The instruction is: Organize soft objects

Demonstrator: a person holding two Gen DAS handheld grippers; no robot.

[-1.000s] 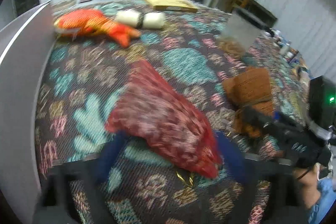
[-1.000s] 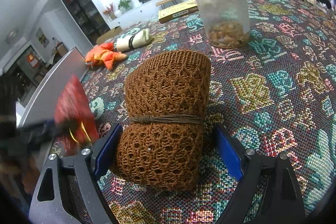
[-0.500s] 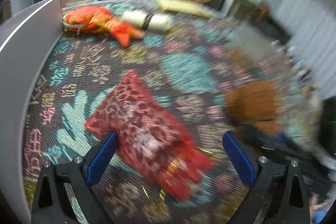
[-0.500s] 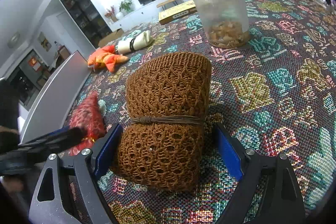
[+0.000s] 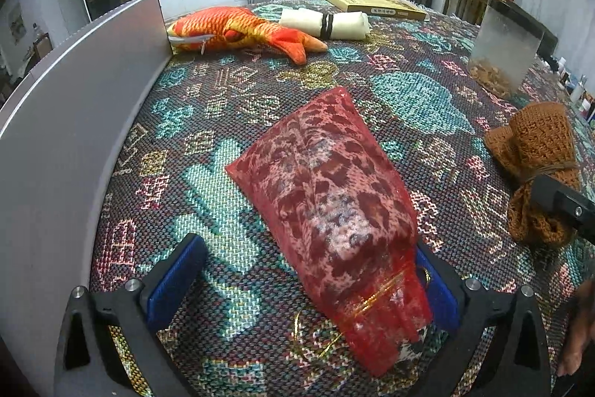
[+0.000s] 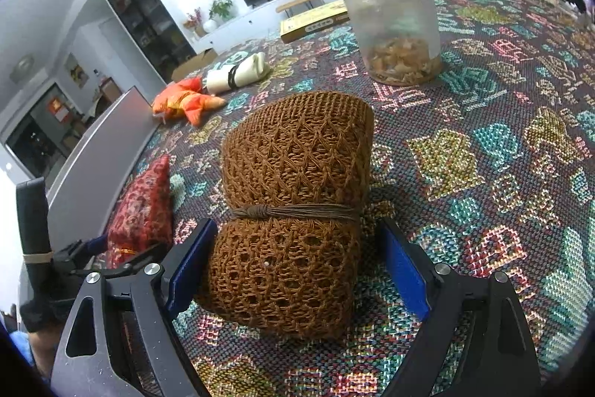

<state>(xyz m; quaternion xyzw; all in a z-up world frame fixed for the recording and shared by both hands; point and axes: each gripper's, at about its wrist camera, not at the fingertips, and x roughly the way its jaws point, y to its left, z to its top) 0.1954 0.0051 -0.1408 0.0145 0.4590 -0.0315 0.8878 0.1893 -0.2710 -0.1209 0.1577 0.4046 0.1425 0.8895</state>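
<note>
Two wrist views show us a table under a patterned cloth (image 5: 230, 88). From the left wrist we look down the left gripper (image 5: 305, 270), whose blue pads (image 5: 174, 270) stand wide and are opening. A red pouch (image 5: 327, 196) lies on the cloth between them, its gathered, gold-tied end nearest the camera. The pouch sits against the right-hand pad and well clear of the left-hand one, so nothing is gripped. A grey panel (image 5: 74, 106) curves along the left side of the cloth. Beyond the pouch, at the far edge, lie an orange fish toy (image 5: 241, 28) and, just beside it, a cream roll (image 5: 327, 23) bound with a dark band. A flat box (image 5: 372, 2) rests behind them. At the right stands a clear jar (image 5: 505, 51), and nearer, a brown knit bundle (image 5: 535, 166) with part of the right gripper (image 5: 565, 207) in front of it.

From the right wrist we see that bundle (image 6: 293, 211) close up, tied round its middle with cord, lying on the cloth between the gripper's (image 6: 293, 270) blue pads. The pads stand wide; the left-hand one sits close against the knit, the right-hand one clear of it, and we see no squeeze. The jar (image 6: 390, 21), black-lidded with pale scraps inside, stands behind. The fish (image 6: 186, 99) and roll (image 6: 238, 73) lie farther left. The pouch (image 6: 145, 203) rests low at the left, beside the panel (image 6: 100, 155), with the left gripper (image 6: 100, 259) at its near end.
</note>
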